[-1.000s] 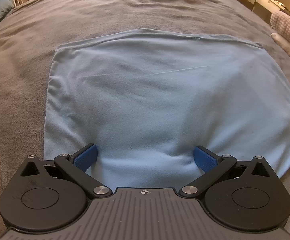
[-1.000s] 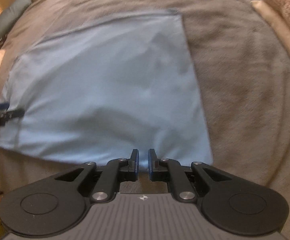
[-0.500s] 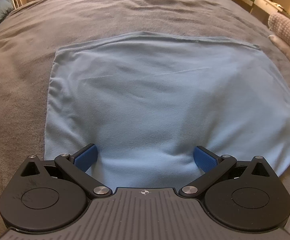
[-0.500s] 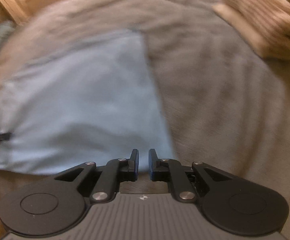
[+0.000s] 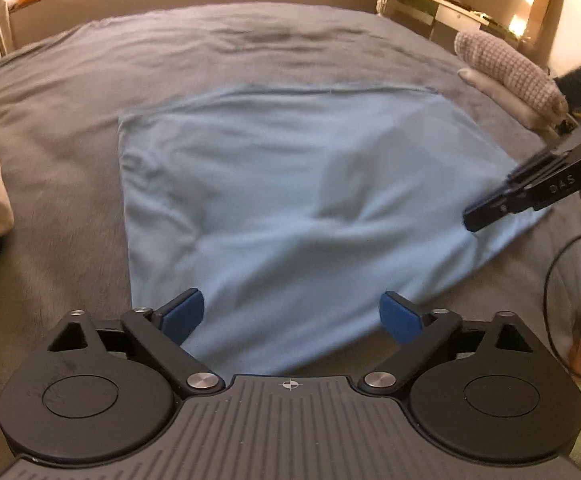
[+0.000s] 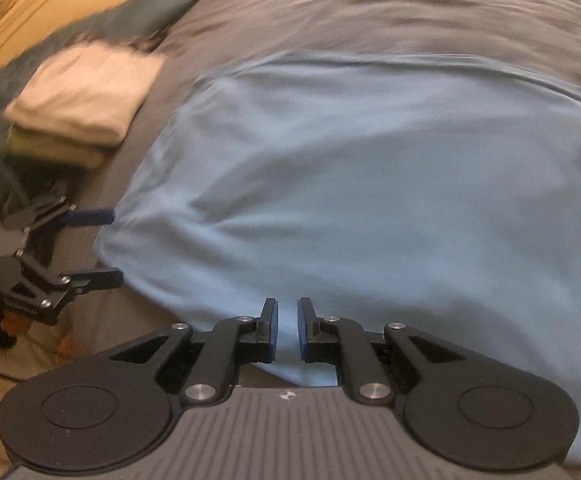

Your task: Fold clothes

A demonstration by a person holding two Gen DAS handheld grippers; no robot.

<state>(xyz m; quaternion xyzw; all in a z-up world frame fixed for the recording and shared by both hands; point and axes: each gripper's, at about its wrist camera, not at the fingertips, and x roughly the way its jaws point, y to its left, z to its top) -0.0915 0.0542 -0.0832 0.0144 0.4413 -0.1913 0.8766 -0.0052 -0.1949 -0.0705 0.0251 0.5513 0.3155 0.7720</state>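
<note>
The cloth (image 5: 290, 184) was light blue, soft and plain; it lay spread on the grey bed, roughly rectangular, folded flat with shallow wrinkles; one near corner was lifted slightly.

The left gripper (image 5: 292, 315) now sits farther back from the light blue garment (image 5: 302, 208), and its jaws are closing with only the garment's near edge between them. The right gripper (image 6: 286, 330), nearly shut, has swung around to the garment's right side, so the folded cream clothes (image 6: 86, 92) now appear in its view.
</note>
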